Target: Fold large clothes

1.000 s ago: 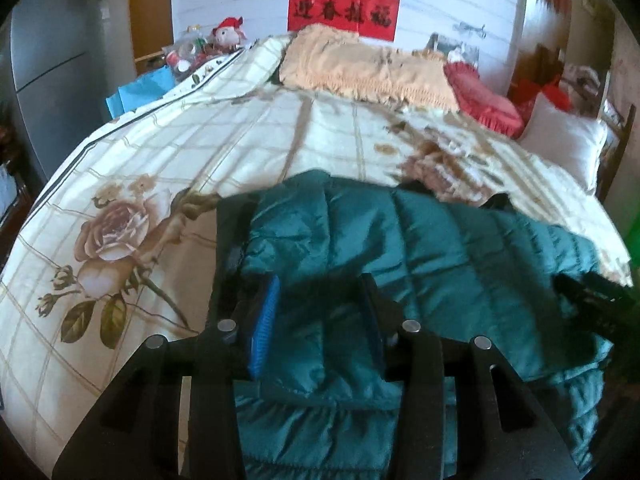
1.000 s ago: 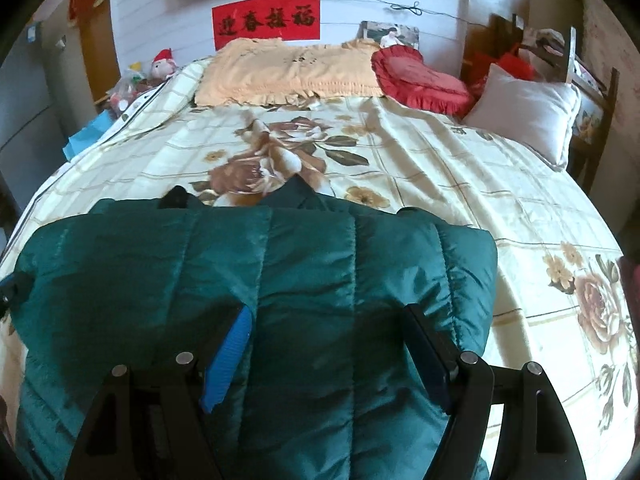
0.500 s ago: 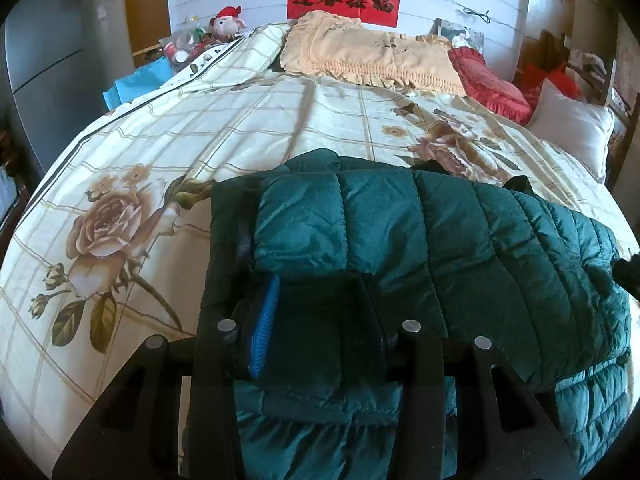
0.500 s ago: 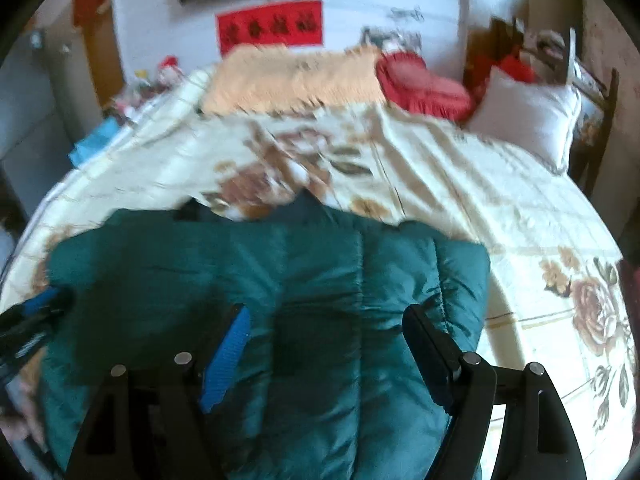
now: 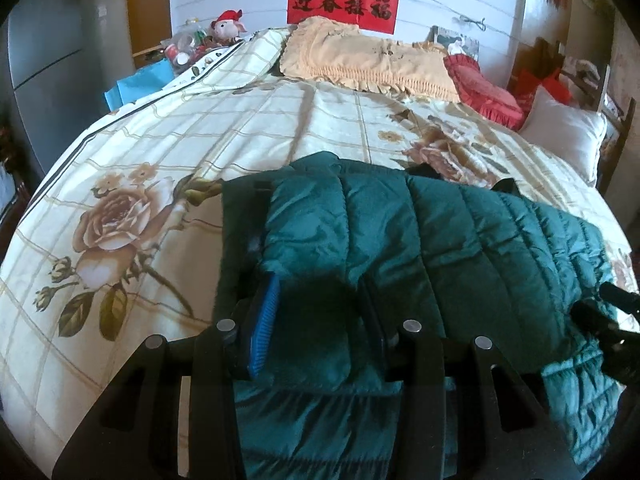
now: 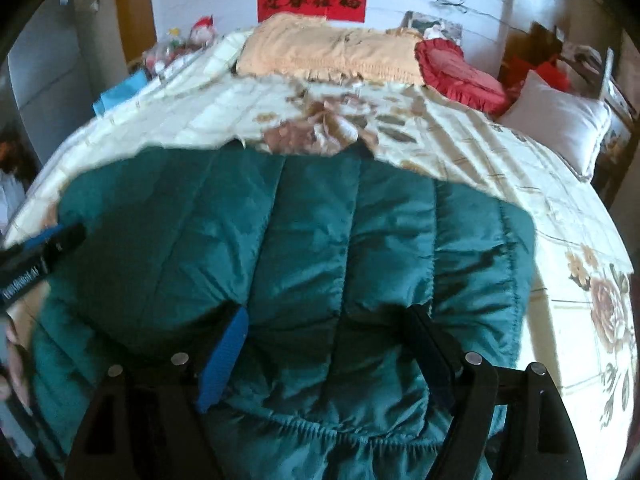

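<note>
Jacket doubled over on the bed, fold nearly there

On the left, the left claw (image 5: 318, 320) pinches a thick wad of the green jacket (image 5: 440, 236) between its fingers, the bed cover (image 5: 132, 184) bare off to its left. Over to the right claw (image 6: 326, 344): fingers spread wide, padding bulging between them, not gripped as far as I can judge. The top layer lies ahead of both claws; letting go and smoothing look like what's left.
</note>
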Tool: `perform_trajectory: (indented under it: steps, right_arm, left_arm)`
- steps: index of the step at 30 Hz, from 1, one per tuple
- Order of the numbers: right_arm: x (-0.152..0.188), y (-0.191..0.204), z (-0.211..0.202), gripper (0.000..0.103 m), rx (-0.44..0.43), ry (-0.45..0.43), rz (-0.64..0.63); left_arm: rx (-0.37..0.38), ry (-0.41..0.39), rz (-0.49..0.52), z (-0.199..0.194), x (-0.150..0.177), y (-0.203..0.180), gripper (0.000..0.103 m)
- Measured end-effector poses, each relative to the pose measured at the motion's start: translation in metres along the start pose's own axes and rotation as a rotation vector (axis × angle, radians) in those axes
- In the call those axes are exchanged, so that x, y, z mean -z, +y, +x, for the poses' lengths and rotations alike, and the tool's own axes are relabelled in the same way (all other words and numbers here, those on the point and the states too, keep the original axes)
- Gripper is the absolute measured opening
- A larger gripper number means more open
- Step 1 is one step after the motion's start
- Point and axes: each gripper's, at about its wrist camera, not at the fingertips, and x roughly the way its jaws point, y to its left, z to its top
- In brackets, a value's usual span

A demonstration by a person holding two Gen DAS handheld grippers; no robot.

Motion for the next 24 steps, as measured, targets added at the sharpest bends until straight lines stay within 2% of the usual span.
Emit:
perform_trajectory:
  steps: [4,6,9,11,13,17,20,24]
  right_arm:
    - [0.006,-0.009,-0.029,0.078,0.012,-0.076,0.012]
    - [0.008,-0.019,-0.033,0.078,0.029,-0.086,0.038]
    - [0.009,-0.034,-0.014,0.078,0.091,-0.021,0.102]
    - [0.01,-0.04,0.005,0.078,0.088,0.037,0.123]
    - [0.012,-0.038,0.008,0.078,0.099,0.032,0.101]
    - [0.012,-0.04,-0.015,0.078,0.075,0.005,0.108]
    - [0.021,-0.042,-0.042,0.078,0.058,-0.033,0.115]
    - [0.036,-0.045,-0.068,0.078,0.039,-0.038,0.09]
  left_arm:
    - [0.012,-0.008,-0.022,-0.016,0.004,0.009,0.04]
    - [0.014,-0.004,-0.034,-0.019,0.007,0.014,0.04]
    - [0.013,0.009,-0.063,-0.024,0.013,0.02,0.04]
    - [0.016,0.017,-0.078,-0.029,0.018,0.024,0.04]
    - [0.021,0.017,-0.086,-0.036,0.024,0.028,0.04]
    - [0.025,0.014,-0.081,-0.049,0.036,0.036,0.04]
    - [0.016,0.012,-0.068,-0.056,0.044,0.041,0.04]
    - [0.013,0.015,-0.061,-0.066,0.055,0.048,0.04]
